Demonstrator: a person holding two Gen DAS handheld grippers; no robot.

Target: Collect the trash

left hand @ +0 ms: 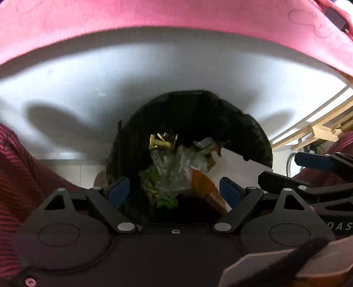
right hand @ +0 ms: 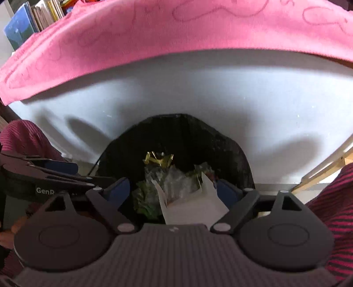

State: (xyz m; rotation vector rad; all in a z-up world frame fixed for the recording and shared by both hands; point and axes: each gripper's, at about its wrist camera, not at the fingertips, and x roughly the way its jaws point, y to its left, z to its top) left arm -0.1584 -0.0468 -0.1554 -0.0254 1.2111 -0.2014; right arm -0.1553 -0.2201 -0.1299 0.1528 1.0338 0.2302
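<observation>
A black-lined trash bin stands below both grippers, against a white panel. Inside it lie a gold foil wrapper, crumpled clear and green plastic wrappers, an orange packet and a white paper sheet. My left gripper hangs open over the bin with nothing gripped. My right gripper is open too; the white paper lies between its fingers, close to the right pad, and is not pinched. Each gripper shows at the edge of the other's view.
A pink cloth hangs over the edge above the white panel. A wooden frame leans at the right. Books stand at the upper left. Striped maroon sleeves flank both views.
</observation>
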